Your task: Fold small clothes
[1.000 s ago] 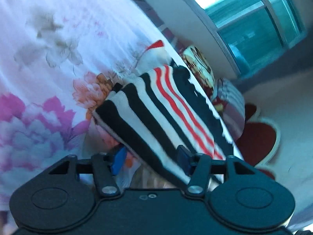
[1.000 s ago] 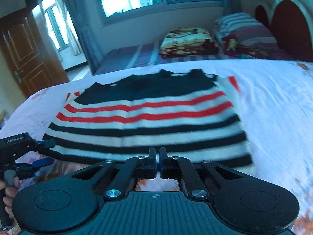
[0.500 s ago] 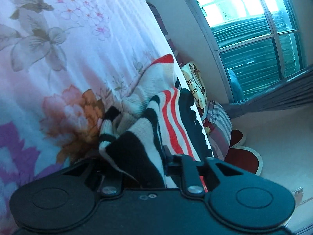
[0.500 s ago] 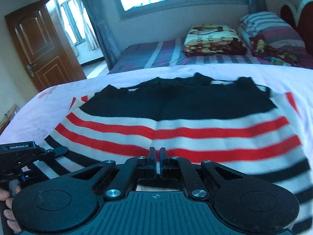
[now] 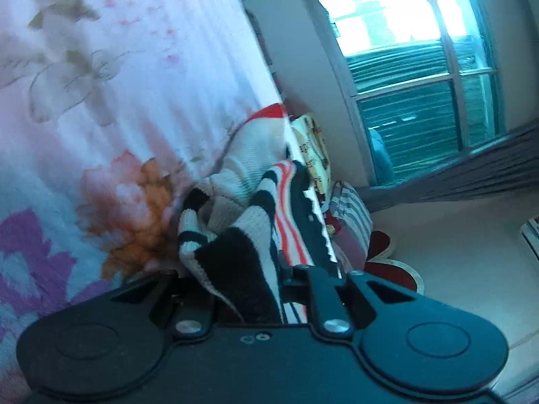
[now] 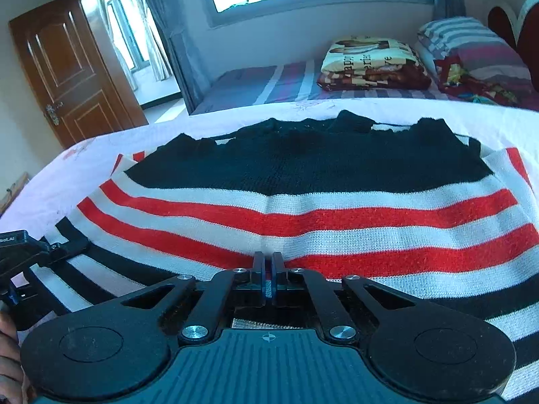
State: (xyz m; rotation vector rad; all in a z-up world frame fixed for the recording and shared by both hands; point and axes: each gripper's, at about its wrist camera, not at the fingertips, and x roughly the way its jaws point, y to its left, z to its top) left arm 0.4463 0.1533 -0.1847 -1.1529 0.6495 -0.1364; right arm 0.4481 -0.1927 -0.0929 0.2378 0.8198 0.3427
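A small knit sweater [image 6: 303,208] with black, white and red stripes lies spread on the floral bed sheet [image 6: 67,168]. My right gripper [image 6: 267,269] is shut on the sweater's near hem at its middle. My left gripper [image 5: 235,279] is shut on a bunched corner of the same sweater [image 5: 249,208]; its fingertips are hidden under the cloth. The left gripper also shows in the right wrist view [image 6: 50,252], at the sweater's left edge. A white sleeve with a red cuff [image 5: 266,118] lies beyond the bunched corner.
The floral sheet [image 5: 101,118] spreads wide to the left of the sweater. A second bed [image 6: 269,80] behind holds a folded printed blanket [image 6: 370,60] and striped pillows [image 6: 471,43]. A wooden door [image 6: 70,74] stands at the far left, a window [image 5: 414,77] behind.
My left gripper closed on the sweater's corner and bunched it up. Both grippers moved forward over the sweater, so the near hem now lies over the upper stripes.
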